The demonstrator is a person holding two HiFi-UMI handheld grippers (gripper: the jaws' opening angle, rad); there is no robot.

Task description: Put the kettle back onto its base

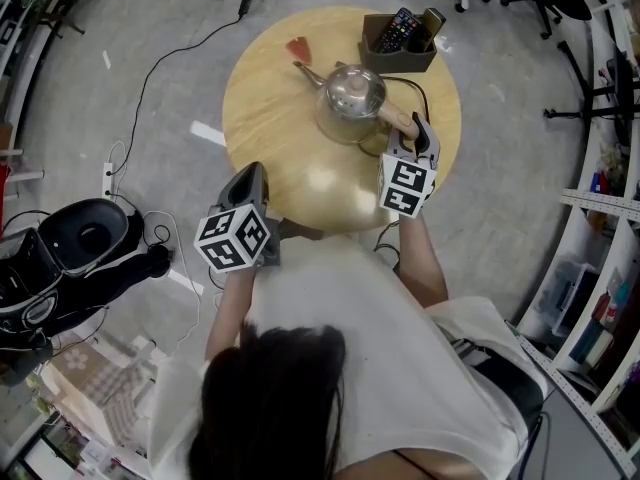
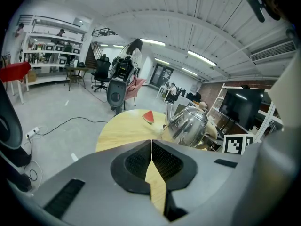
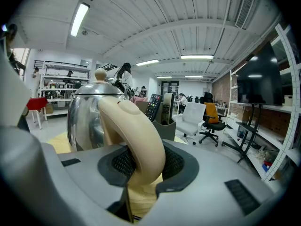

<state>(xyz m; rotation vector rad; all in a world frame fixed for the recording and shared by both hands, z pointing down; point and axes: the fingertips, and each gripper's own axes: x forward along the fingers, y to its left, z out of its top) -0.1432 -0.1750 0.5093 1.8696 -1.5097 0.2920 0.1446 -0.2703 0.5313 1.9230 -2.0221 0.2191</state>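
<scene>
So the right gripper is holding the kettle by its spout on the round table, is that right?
Not quite: the right gripper holds the kettle by its beige handle, as the right gripper view shows; the spout points away from it, untouched.

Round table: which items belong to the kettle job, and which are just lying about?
Job: steel kettle; kettle handle; right gripper, shut on that handle.
Lying about: remote holder; remotes; red wedge; left gripper, shut, empty.
</scene>
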